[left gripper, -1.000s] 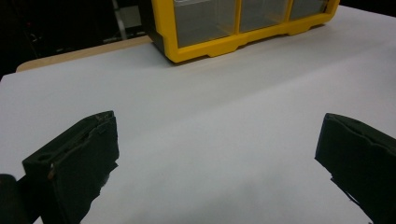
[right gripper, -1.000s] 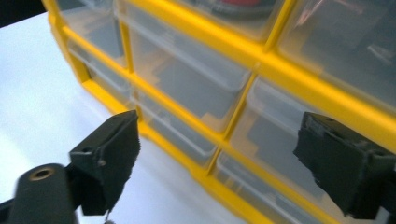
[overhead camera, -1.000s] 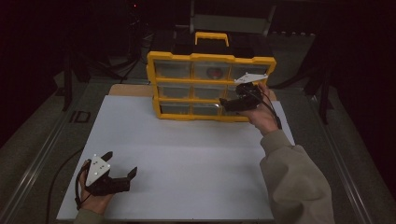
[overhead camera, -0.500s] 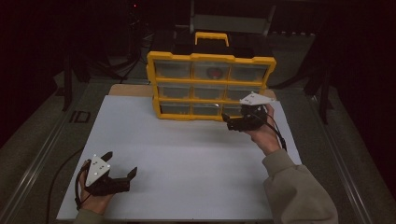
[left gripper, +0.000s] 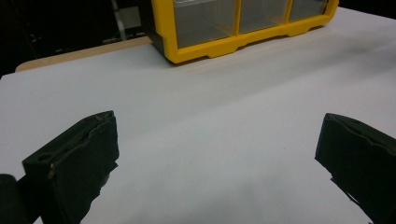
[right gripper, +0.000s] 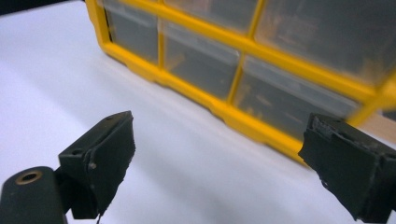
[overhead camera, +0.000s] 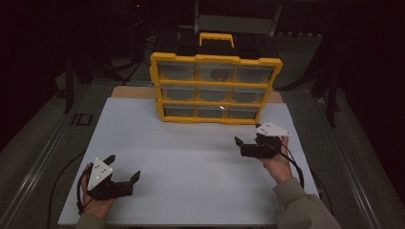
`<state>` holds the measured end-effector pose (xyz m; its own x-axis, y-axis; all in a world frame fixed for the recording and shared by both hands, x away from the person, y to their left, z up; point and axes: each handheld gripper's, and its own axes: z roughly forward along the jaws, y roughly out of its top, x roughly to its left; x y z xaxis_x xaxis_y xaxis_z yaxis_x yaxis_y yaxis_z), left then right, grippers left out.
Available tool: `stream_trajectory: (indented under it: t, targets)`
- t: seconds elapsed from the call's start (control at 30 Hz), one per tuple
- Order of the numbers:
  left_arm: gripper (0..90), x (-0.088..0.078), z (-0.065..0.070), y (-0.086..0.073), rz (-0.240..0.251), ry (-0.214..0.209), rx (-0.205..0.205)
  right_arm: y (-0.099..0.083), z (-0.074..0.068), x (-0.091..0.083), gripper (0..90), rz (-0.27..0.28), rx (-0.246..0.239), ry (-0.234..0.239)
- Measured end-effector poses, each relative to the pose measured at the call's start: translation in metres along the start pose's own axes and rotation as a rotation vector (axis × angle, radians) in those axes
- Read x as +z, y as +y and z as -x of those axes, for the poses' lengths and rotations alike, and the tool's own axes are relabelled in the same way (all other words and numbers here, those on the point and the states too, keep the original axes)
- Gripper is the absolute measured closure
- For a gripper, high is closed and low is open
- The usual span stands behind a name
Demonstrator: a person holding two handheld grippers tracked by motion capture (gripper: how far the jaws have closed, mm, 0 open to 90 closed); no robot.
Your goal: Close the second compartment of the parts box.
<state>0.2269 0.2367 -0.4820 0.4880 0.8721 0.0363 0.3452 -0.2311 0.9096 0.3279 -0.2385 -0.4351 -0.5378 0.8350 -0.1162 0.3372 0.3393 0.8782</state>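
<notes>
A yellow organizer (overhead camera: 215,88) with nine clear drawers stands upright at the back of the white board (overhead camera: 191,157); all its drawers look shut. My right gripper (overhead camera: 240,147) is open and empty, low over the board to the front right of the organizer, jaws pointing left. In the right gripper view the organizer's lower drawers (right gripper: 196,60) lie just beyond the right gripper (right gripper: 219,126). My left gripper (overhead camera: 123,167) rests open and empty near the board's front left corner. The left gripper view has the left gripper (left gripper: 218,123) over bare board, with the organizer's bottom corner (left gripper: 205,32) far ahead.
The organizer has a yellow carry handle (overhead camera: 217,38) on top, and something reddish shows in its top middle drawer (overhead camera: 219,74). A wooden table edge (overhead camera: 133,91) peeks out behind the board. Dark metal stands and rails flank the table.
My right gripper has drawn back from the organizer's lower right drawers toward the person and dropped low over the board. The left gripper has not moved.
</notes>
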Motion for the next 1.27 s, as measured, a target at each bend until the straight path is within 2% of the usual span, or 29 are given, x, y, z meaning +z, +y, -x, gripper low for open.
stream_trajectory:
  t: [0.13,0.33,0.47,0.53,0.63,0.9,1.1,1.27]
  targets:
    - [0.1,0.000,0.000,0.000,0.000,0.000,-0.002,-0.018,0.005,-0.014,9.3,0.038,0.047,-0.004]
    - [0.1,0.001,-0.001,0.000,0.001,0.001,-0.006,-0.045,0.009,-0.028,9.2,0.041,0.114,-0.013]
    - [0.1,0.001,-0.002,0.000,0.000,0.001,-0.008,-0.058,0.007,-0.032,9.2,0.035,0.114,-0.012]
    - [0.1,0.001,-0.002,0.000,0.003,0.000,-0.012,-0.068,0.004,-0.036,9.2,0.033,0.099,-0.024]
    - [0.0,0.001,-0.003,0.000,0.010,0.000,-0.013,-0.076,0.001,-0.042,9.2,0.065,0.117,-0.035]
    - [0.0,-0.001,-0.003,0.001,0.027,-0.001,-0.009,-0.091,-0.003,-0.065,9.2,0.170,0.176,-0.054]
    - [0.0,-0.002,-0.002,0.002,0.031,0.003,-0.004,-0.093,-0.002,-0.065,9.2,0.181,0.182,-0.049]
    - [0.0,-0.002,-0.003,0.002,0.031,0.006,-0.004,-0.093,-0.004,-0.063,9.2,0.179,0.167,-0.047]
